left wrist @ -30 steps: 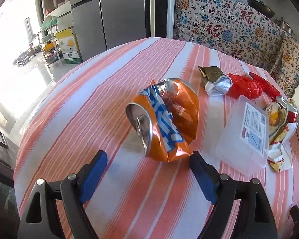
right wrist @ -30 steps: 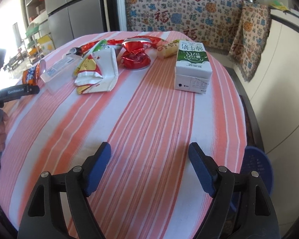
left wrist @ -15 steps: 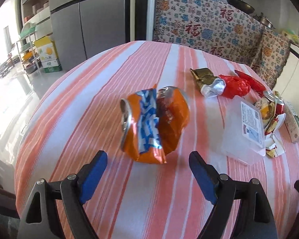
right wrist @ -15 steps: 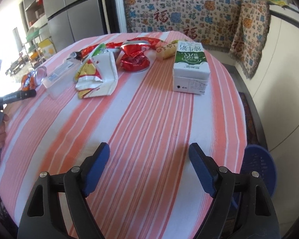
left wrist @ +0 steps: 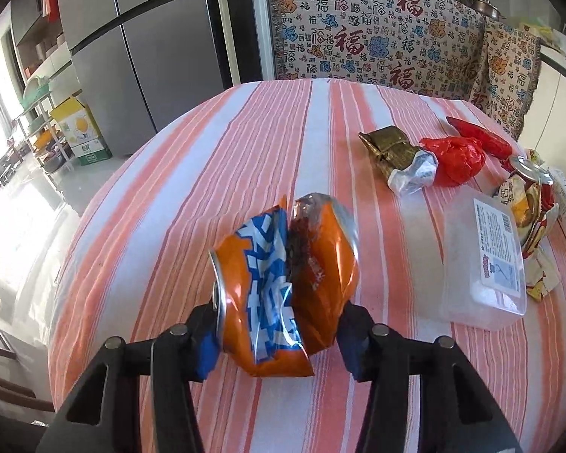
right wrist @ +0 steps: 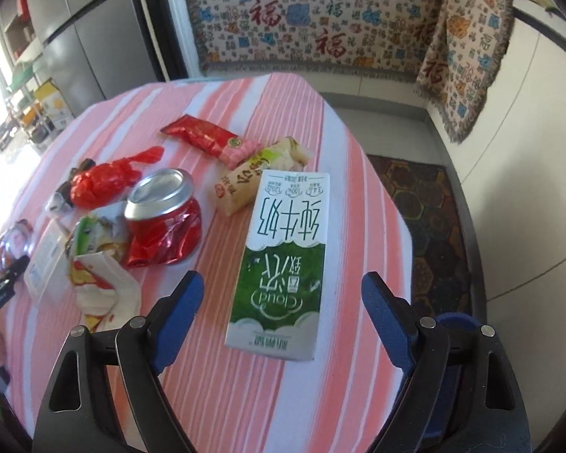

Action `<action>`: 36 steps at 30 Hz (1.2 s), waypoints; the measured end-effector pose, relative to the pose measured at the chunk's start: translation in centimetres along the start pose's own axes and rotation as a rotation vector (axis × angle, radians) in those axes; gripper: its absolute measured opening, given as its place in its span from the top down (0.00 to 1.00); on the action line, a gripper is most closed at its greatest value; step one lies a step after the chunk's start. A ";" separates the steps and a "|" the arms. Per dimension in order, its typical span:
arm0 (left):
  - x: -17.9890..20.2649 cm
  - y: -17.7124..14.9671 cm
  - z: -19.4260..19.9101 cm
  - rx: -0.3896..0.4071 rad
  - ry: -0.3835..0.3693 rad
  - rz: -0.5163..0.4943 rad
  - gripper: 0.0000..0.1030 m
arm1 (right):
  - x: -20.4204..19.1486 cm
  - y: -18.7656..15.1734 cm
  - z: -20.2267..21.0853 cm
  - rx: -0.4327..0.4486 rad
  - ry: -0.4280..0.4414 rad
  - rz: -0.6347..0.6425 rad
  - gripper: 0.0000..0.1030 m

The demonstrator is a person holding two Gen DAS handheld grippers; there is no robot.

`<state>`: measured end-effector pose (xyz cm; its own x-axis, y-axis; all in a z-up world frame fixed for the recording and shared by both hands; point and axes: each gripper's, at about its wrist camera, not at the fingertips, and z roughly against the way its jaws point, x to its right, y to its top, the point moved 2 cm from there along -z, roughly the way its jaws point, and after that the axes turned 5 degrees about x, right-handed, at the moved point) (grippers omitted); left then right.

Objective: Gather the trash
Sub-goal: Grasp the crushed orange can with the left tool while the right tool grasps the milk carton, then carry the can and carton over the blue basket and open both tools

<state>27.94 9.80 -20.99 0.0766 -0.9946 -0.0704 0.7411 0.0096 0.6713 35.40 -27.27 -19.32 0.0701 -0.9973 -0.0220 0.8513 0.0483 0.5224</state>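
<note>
Left tool (left wrist: 279,334) closing on the crushed orange can (left wrist: 283,287) — blue pads set against the two flattened flanks, can upright between them, near the left edge of the desk (left wrist: 207,173) and well apart from the other litter. Grip taken across the narrow crumpled waist, presumably because the folded metal offers flat faces there; whether the can base touches the cloth cannot be told.

Right tool (right wrist: 279,313) released, jaws spread wide and poised over the near end of the milk carton (right wrist: 283,260), nothing between the pads pressed. Carton flat on its broad face near the right edge of the desk, long axis running away from the tool — an approach that lines the wide gap up with the carton's width, judged a preparation for the next pickup.

Remaining trash clustered between the two tools: crushed red can (right wrist: 162,222) just beside torn snack wrappers (right wrist: 98,264), red plastic bag (left wrist: 454,158) touching a gold-and-silver wrapper (left wrist: 396,158), clear plastic box (left wrist: 483,260) lying flat, red sachet (right wrist: 207,137) and beige packet (right wrist: 260,177) toward the far edge. Blue bin (right wrist: 452,321) on the floor off the right edge, likely the destination; task judged early, most items uncollected
</note>
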 end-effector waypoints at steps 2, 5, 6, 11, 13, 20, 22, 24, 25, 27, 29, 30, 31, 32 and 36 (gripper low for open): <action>-0.5 -0.1 0.3 0.012 -0.015 0.003 0.52 | 0.0 0.0 -1.2 -0.049 -0.009 0.001 0.37; -1.4 -0.5 1.0 0.023 -0.047 0.027 0.53 | -0.1 -0.7 -0.6 -0.034 -0.006 0.000 0.52; -1.6 -0.6 1.2 0.025 -0.056 0.035 0.53 | -0.2 -1.0 -0.1 -0.023 0.004 0.001 0.52; -1.5 -0.7 3.4 0.059 -0.093 0.045 0.54 | -0.4 -2.6 3.2 0.032 0.071 0.003 0.53; -1.2 -0.5 4.6 0.071 -0.121 0.058 0.54 | -0.1 -3.2 4.7 0.048 0.112 -0.007 0.53; 5.2 0.6 8.8 0.105 -0.264 -0.024 0.54 | 4.3 -4.0 10.4 0.113 0.176 -0.075 0.53; 8.2 0.7 9.7 0.104 -0.323 -0.061 0.54 | 6.1 -4.3 12.0 0.136 0.168 -0.094 0.53; 11.3 0.8 10.5 0.106 -0.383 -0.103 0.54 | 8.1 -4.8 13.5 0.158 0.150 -0.113 0.53; 12.9 0.9 11.0 0.106 -0.412 -0.124 0.54 | 9.0 -5.2 14.1 0.163 0.141 -0.121 0.53; 16.6 1.0 11.8 0.102 -0.482 -0.163 0.54 | 11.0 -6.3 15.1 0.175 0.106 -0.137 0.53; 19.7 1.1 12.3 0.094 -0.541 -0.195 0.54 | 13.1 -7.7 15.9 0.180 0.068 -0.156 0.53; 21.2 1.1 12.5 0.091 -0.562 -0.211 0.54 | 14.2 -8.5 16.3 0.180 0.051 -0.167 0.53; 23.1 1.1 12.7 0.087 -0.586 -0.232 0.54 | 15.3 -9.3 16.5 0.179 0.032 -0.178 0.53; 24.6 1.1 12.9 0.083 -0.606 -0.246 0.54 | 16.4 -10.1 16.6 0.179 0.012 -0.189 0.53; 30.4 1.1 13.5 0.059 -0.687 -0.294 0.54 | 20.3 -12.9 16.6 0.171 -0.044 -0.240 0.53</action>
<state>22.03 -21.87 -12.44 -0.5675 -0.7961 0.2104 0.6283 -0.2535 0.7356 17.21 -49.09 -12.39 -0.1481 -0.9808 -0.1271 0.7406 -0.1952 0.6430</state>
